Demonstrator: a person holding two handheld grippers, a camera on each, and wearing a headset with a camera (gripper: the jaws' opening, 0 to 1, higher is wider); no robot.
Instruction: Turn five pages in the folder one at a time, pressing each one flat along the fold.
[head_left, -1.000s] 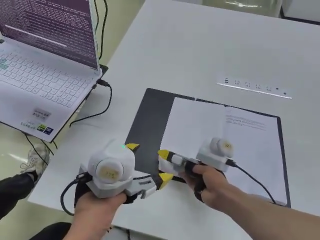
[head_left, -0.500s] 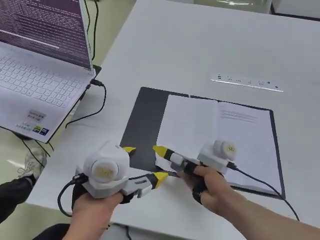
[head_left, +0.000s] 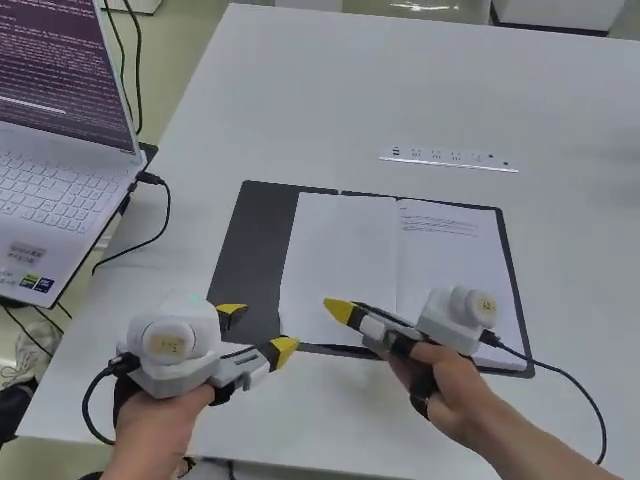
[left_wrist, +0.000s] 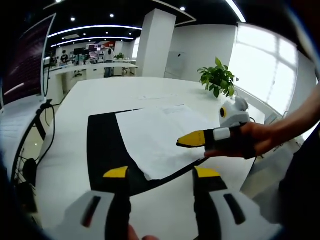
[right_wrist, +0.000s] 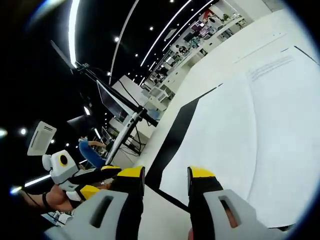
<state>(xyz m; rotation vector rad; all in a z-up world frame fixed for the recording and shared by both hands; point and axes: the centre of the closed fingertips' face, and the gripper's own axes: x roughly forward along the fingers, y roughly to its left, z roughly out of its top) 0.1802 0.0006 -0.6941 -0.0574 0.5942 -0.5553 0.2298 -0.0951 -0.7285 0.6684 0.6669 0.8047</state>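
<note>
Big white table (head_left: 400, 80), with a laptop (head_left: 40, 190) off to the left. The black folder (head_left: 250, 250) lies open and flat in front of me, white pages (head_left: 340, 260) sitting inside it. My left gripper (head_left: 258, 329) hangs just off the folder's near left corner, jaws spread, holding nothing. My right gripper (head_left: 340, 311) pokes over the pages' near edge, jaws apart too, empty.

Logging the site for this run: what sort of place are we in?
Probably an open-plan office: a white table with a built-in socket strip, an open laptop near the folder, and rows of desks and a potted plant behind.
</note>
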